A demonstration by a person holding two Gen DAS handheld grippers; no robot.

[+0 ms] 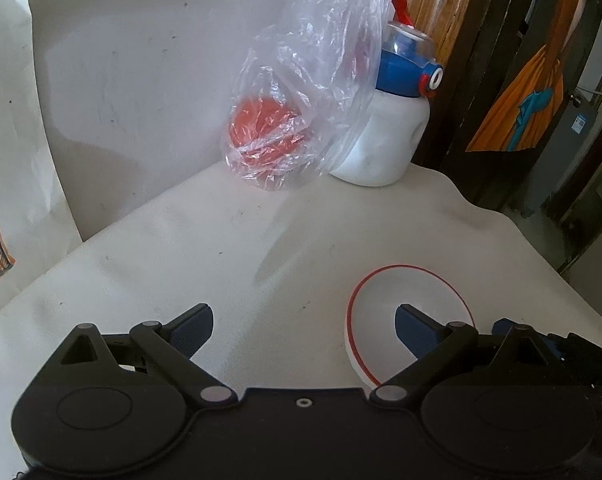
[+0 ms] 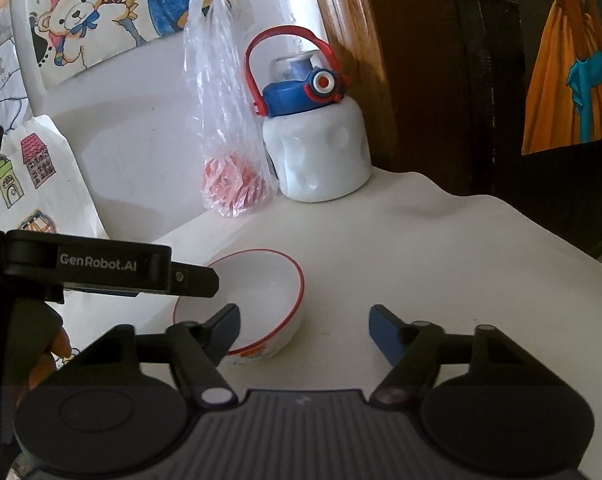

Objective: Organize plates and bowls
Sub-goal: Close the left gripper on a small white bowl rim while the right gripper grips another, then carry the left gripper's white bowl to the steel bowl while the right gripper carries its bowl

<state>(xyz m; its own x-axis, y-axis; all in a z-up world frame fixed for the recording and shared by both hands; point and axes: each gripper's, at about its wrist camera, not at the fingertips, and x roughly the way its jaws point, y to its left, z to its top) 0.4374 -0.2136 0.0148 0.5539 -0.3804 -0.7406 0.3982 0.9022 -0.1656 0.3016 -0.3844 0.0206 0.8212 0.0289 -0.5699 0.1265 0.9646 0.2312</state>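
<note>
A white bowl with a red rim point(image 1: 413, 292) point(image 2: 269, 288) stands on the white-covered table point(image 1: 261, 232). My left gripper point(image 1: 303, 328) is open; its right finger point(image 1: 415, 328) reaches over the bowl's near rim, while the left one hangs over bare cloth. In the right wrist view that finger point(image 2: 197, 280) juts in from the left over the bowl's rim. My right gripper point(image 2: 305, 330) is open too, just right of the bowl, with its left finger point(image 2: 225, 328) in front of the bowl's near side. Nothing is gripped.
A clear plastic bag with red items point(image 1: 273, 136) point(image 2: 233, 184) leans at the back, beside a white bottle with a blue lid point(image 1: 385, 136) point(image 2: 317, 160). The table's edge falls off at the right. A hand point(image 2: 57, 348) shows at lower left.
</note>
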